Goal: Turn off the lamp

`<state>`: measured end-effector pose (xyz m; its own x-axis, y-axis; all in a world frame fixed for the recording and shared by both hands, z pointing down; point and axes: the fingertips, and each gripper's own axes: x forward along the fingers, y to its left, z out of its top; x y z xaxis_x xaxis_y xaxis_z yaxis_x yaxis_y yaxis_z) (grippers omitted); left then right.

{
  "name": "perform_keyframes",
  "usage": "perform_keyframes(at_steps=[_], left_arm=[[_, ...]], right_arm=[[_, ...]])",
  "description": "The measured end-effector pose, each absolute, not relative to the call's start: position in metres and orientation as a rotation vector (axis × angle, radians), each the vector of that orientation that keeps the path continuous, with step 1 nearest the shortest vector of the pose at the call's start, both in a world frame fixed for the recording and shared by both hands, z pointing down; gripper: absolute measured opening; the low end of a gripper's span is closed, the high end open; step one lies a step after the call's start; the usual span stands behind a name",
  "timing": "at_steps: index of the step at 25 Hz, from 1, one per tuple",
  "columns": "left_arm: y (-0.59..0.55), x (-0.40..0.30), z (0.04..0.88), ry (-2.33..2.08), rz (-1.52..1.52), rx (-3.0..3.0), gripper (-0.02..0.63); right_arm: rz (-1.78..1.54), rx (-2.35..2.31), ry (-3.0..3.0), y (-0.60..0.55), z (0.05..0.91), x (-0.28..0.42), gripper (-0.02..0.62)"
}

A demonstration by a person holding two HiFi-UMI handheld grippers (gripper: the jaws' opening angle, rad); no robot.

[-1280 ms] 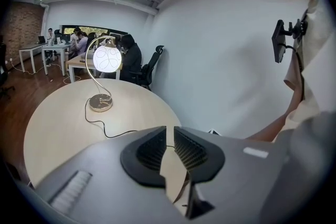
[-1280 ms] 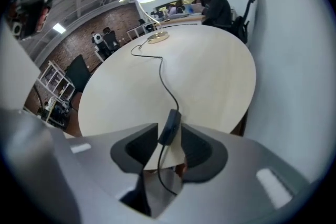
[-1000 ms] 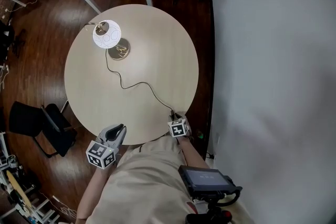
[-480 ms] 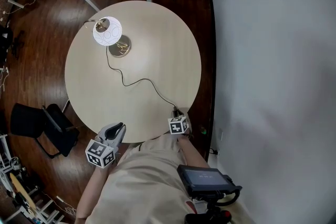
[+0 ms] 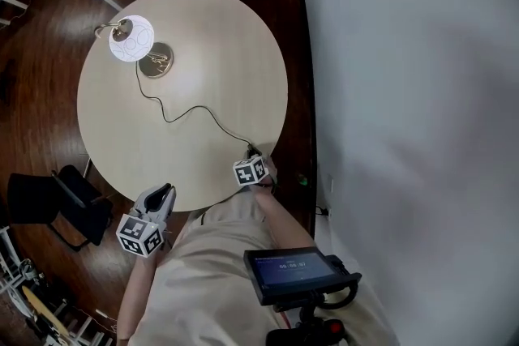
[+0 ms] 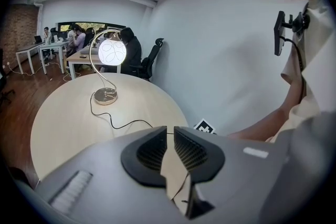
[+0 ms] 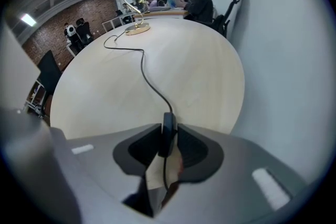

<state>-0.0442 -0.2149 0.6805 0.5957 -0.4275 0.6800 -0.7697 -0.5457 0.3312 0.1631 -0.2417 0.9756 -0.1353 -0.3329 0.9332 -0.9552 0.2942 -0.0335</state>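
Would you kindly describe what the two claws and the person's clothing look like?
Both the left claw and right claw have grey bodies, dark ribbed pads and a white cube with black square markers. The person wears a beige short-sleeved top.

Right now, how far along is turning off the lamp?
Done: the right gripper is at the inline switch on the cord. In hand: its jaws have just been closing and now pinch the switch. Left: the lamp shade glows, so the click that cuts the light is yet to come.
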Motion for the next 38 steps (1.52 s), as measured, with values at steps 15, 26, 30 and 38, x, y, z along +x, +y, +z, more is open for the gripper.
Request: perform_keyframes(at_steps=[15, 26, 30, 38], left_arm=[[-0.191, -0.039, 0.678, -0.971, 0.716, 2.184, 0.022], [-0.175, -0.039, 0.677, -1.023, 0.684, 2.172, 0.021], [-0.173, -0.044, 0.676, -1.063, 0.635, 2.173, 0.022], [-0.164, -0.084, 0.675, -1.112, 0.498, 2.204, 0.021]], right_arm=[[0.681, 1.157, -1.718, -0.234, 0.973, 0.154, 0.074], [0.584, 1.115, -1.831, -0.232, 0.962, 0.149, 0.171], [0.493, 1.184, -1.900, -0.235, 0.933, 0.161, 0.207], [0.388, 1.274, -1.894, -0.215, 0.884, 0.181, 0.175]])
